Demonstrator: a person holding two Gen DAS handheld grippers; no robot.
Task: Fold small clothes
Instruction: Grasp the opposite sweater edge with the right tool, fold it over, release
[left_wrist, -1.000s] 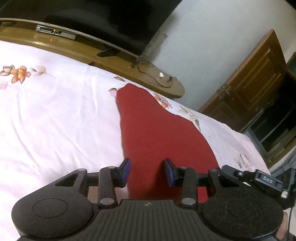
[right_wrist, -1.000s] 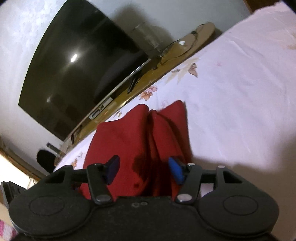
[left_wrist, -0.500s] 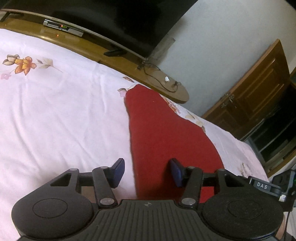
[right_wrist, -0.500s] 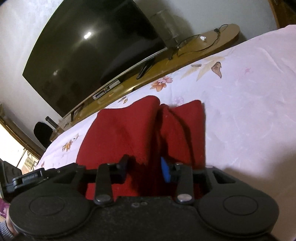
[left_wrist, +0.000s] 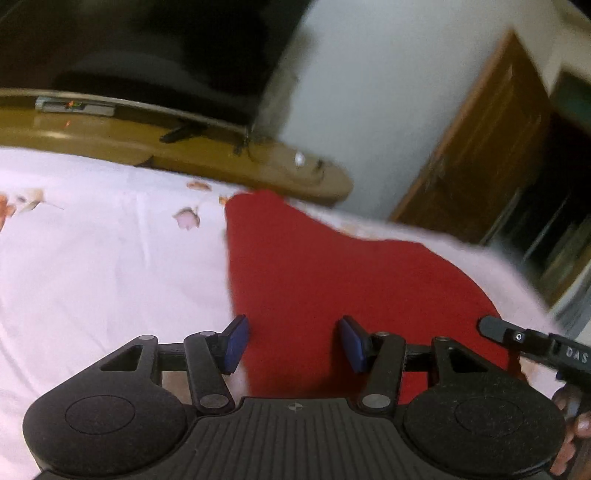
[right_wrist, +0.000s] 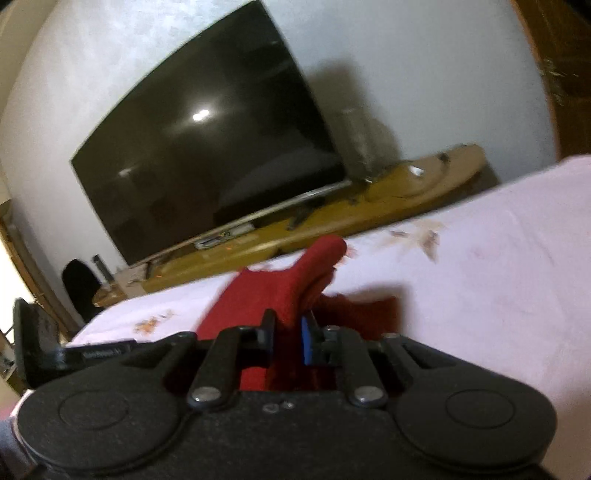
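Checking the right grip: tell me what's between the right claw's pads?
A bunched fold of the red cloth sits between the closing pads of the right claw, seen in the right wrist view.

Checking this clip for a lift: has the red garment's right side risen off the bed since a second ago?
Yes. In the right wrist view the red garment now stands up in a ridge toward the TV stand, bunched between the closing right tongs; earlier it lay flat.

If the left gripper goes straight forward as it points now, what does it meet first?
Most likely the red garment on the bedsheet: it fills the gap ahead of the open left gripper, though depth is unclear.
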